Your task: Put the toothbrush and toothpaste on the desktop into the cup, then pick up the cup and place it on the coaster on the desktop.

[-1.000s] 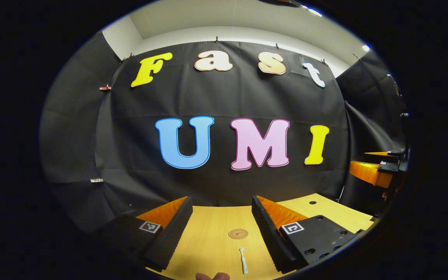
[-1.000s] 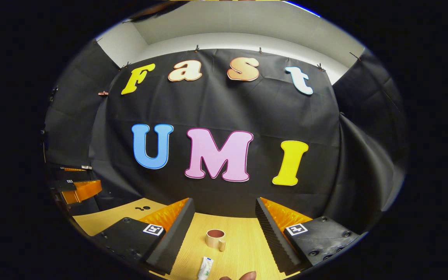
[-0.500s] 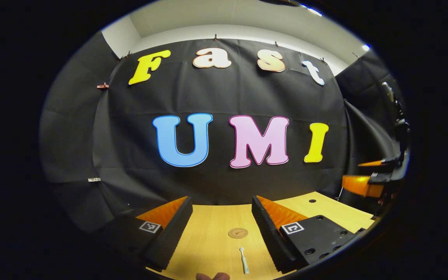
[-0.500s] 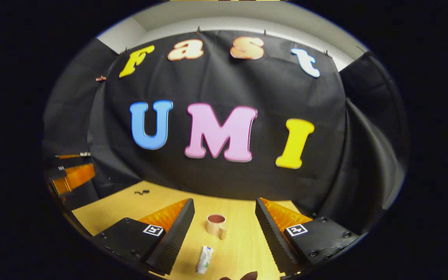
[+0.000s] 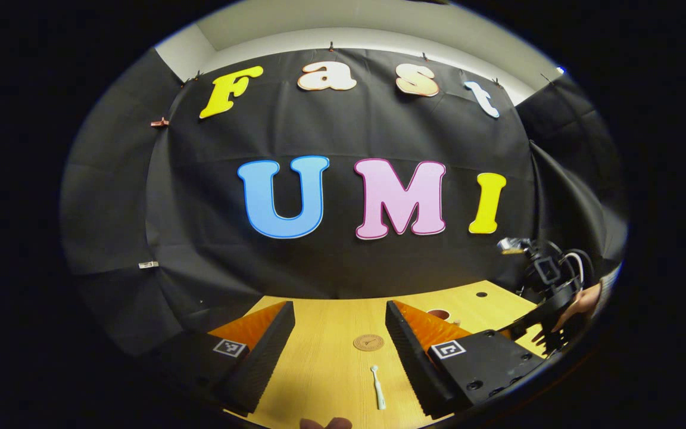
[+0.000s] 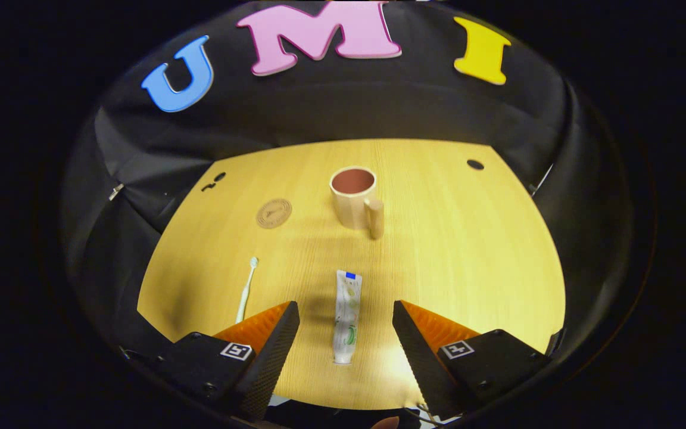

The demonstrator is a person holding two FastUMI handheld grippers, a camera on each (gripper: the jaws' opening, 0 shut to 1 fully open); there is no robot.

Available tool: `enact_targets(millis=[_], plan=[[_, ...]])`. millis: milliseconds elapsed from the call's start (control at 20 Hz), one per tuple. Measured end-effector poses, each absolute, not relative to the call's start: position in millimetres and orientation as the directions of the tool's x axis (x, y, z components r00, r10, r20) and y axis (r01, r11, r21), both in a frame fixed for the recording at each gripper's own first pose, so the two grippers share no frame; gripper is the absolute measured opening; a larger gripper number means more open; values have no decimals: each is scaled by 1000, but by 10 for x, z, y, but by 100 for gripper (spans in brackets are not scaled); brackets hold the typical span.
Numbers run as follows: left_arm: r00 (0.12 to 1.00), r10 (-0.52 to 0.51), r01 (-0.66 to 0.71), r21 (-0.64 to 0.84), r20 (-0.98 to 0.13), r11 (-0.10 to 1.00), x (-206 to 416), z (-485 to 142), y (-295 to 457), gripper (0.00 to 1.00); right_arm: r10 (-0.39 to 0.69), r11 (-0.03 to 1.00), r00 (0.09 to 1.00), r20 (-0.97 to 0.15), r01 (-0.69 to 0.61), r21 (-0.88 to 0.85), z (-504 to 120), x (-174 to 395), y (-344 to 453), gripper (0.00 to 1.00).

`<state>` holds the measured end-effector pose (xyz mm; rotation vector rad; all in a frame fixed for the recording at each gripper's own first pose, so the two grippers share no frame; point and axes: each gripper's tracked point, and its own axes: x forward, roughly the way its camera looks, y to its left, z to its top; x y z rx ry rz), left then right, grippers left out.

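The right gripper (image 6: 346, 333) is hanging wide open and empty, straddling the soft, flat toothpaste (image 6: 346, 316) at lower centre, probably lining up a grab. The left gripper (image 5: 340, 351) is gaping empty above the slim toothbrush (image 5: 377, 386). The round cup (image 6: 355, 196) and flat coaster (image 6: 274, 213) are sitting mid-frame on the wood-grain desktop (image 6: 468, 250).

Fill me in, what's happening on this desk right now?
A person holds two claws above the wooden desktop; both are open and empty. The right claw is tipped down over the toothpaste tube, which lies flat between its fingers. The left claw hovers near the toothbrush and coaster. The cup stands empty, off the coaster.
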<state>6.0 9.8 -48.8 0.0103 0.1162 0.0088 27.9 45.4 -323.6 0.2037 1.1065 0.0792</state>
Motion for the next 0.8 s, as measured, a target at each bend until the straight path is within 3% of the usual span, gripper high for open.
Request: enact_targets(millis=[300, 650, 750, 800], plan=[[979, 56, -55, 12, -197, 998, 10, -794, 145, 97, 147, 987, 254, -956, 21, 157, -4006, 286, 528, 99], [963, 86, -85, 14, -254, 996, 95, -1019, 122, 97, 129, 990, 132, -983, 42, 136, -4384, 271, 598, 98], [960, 84, -82, 19, -268, 996, 132, -1080, 95, 96, 126, 990, 119, -985, 47, 133, -4419, 264, 605, 89], [958, 83, -80, 21, -276, 997, 159, -1107, 82, 97, 119, 991, 112, -987, 47, 125, -4468, 261, 607, 77]])
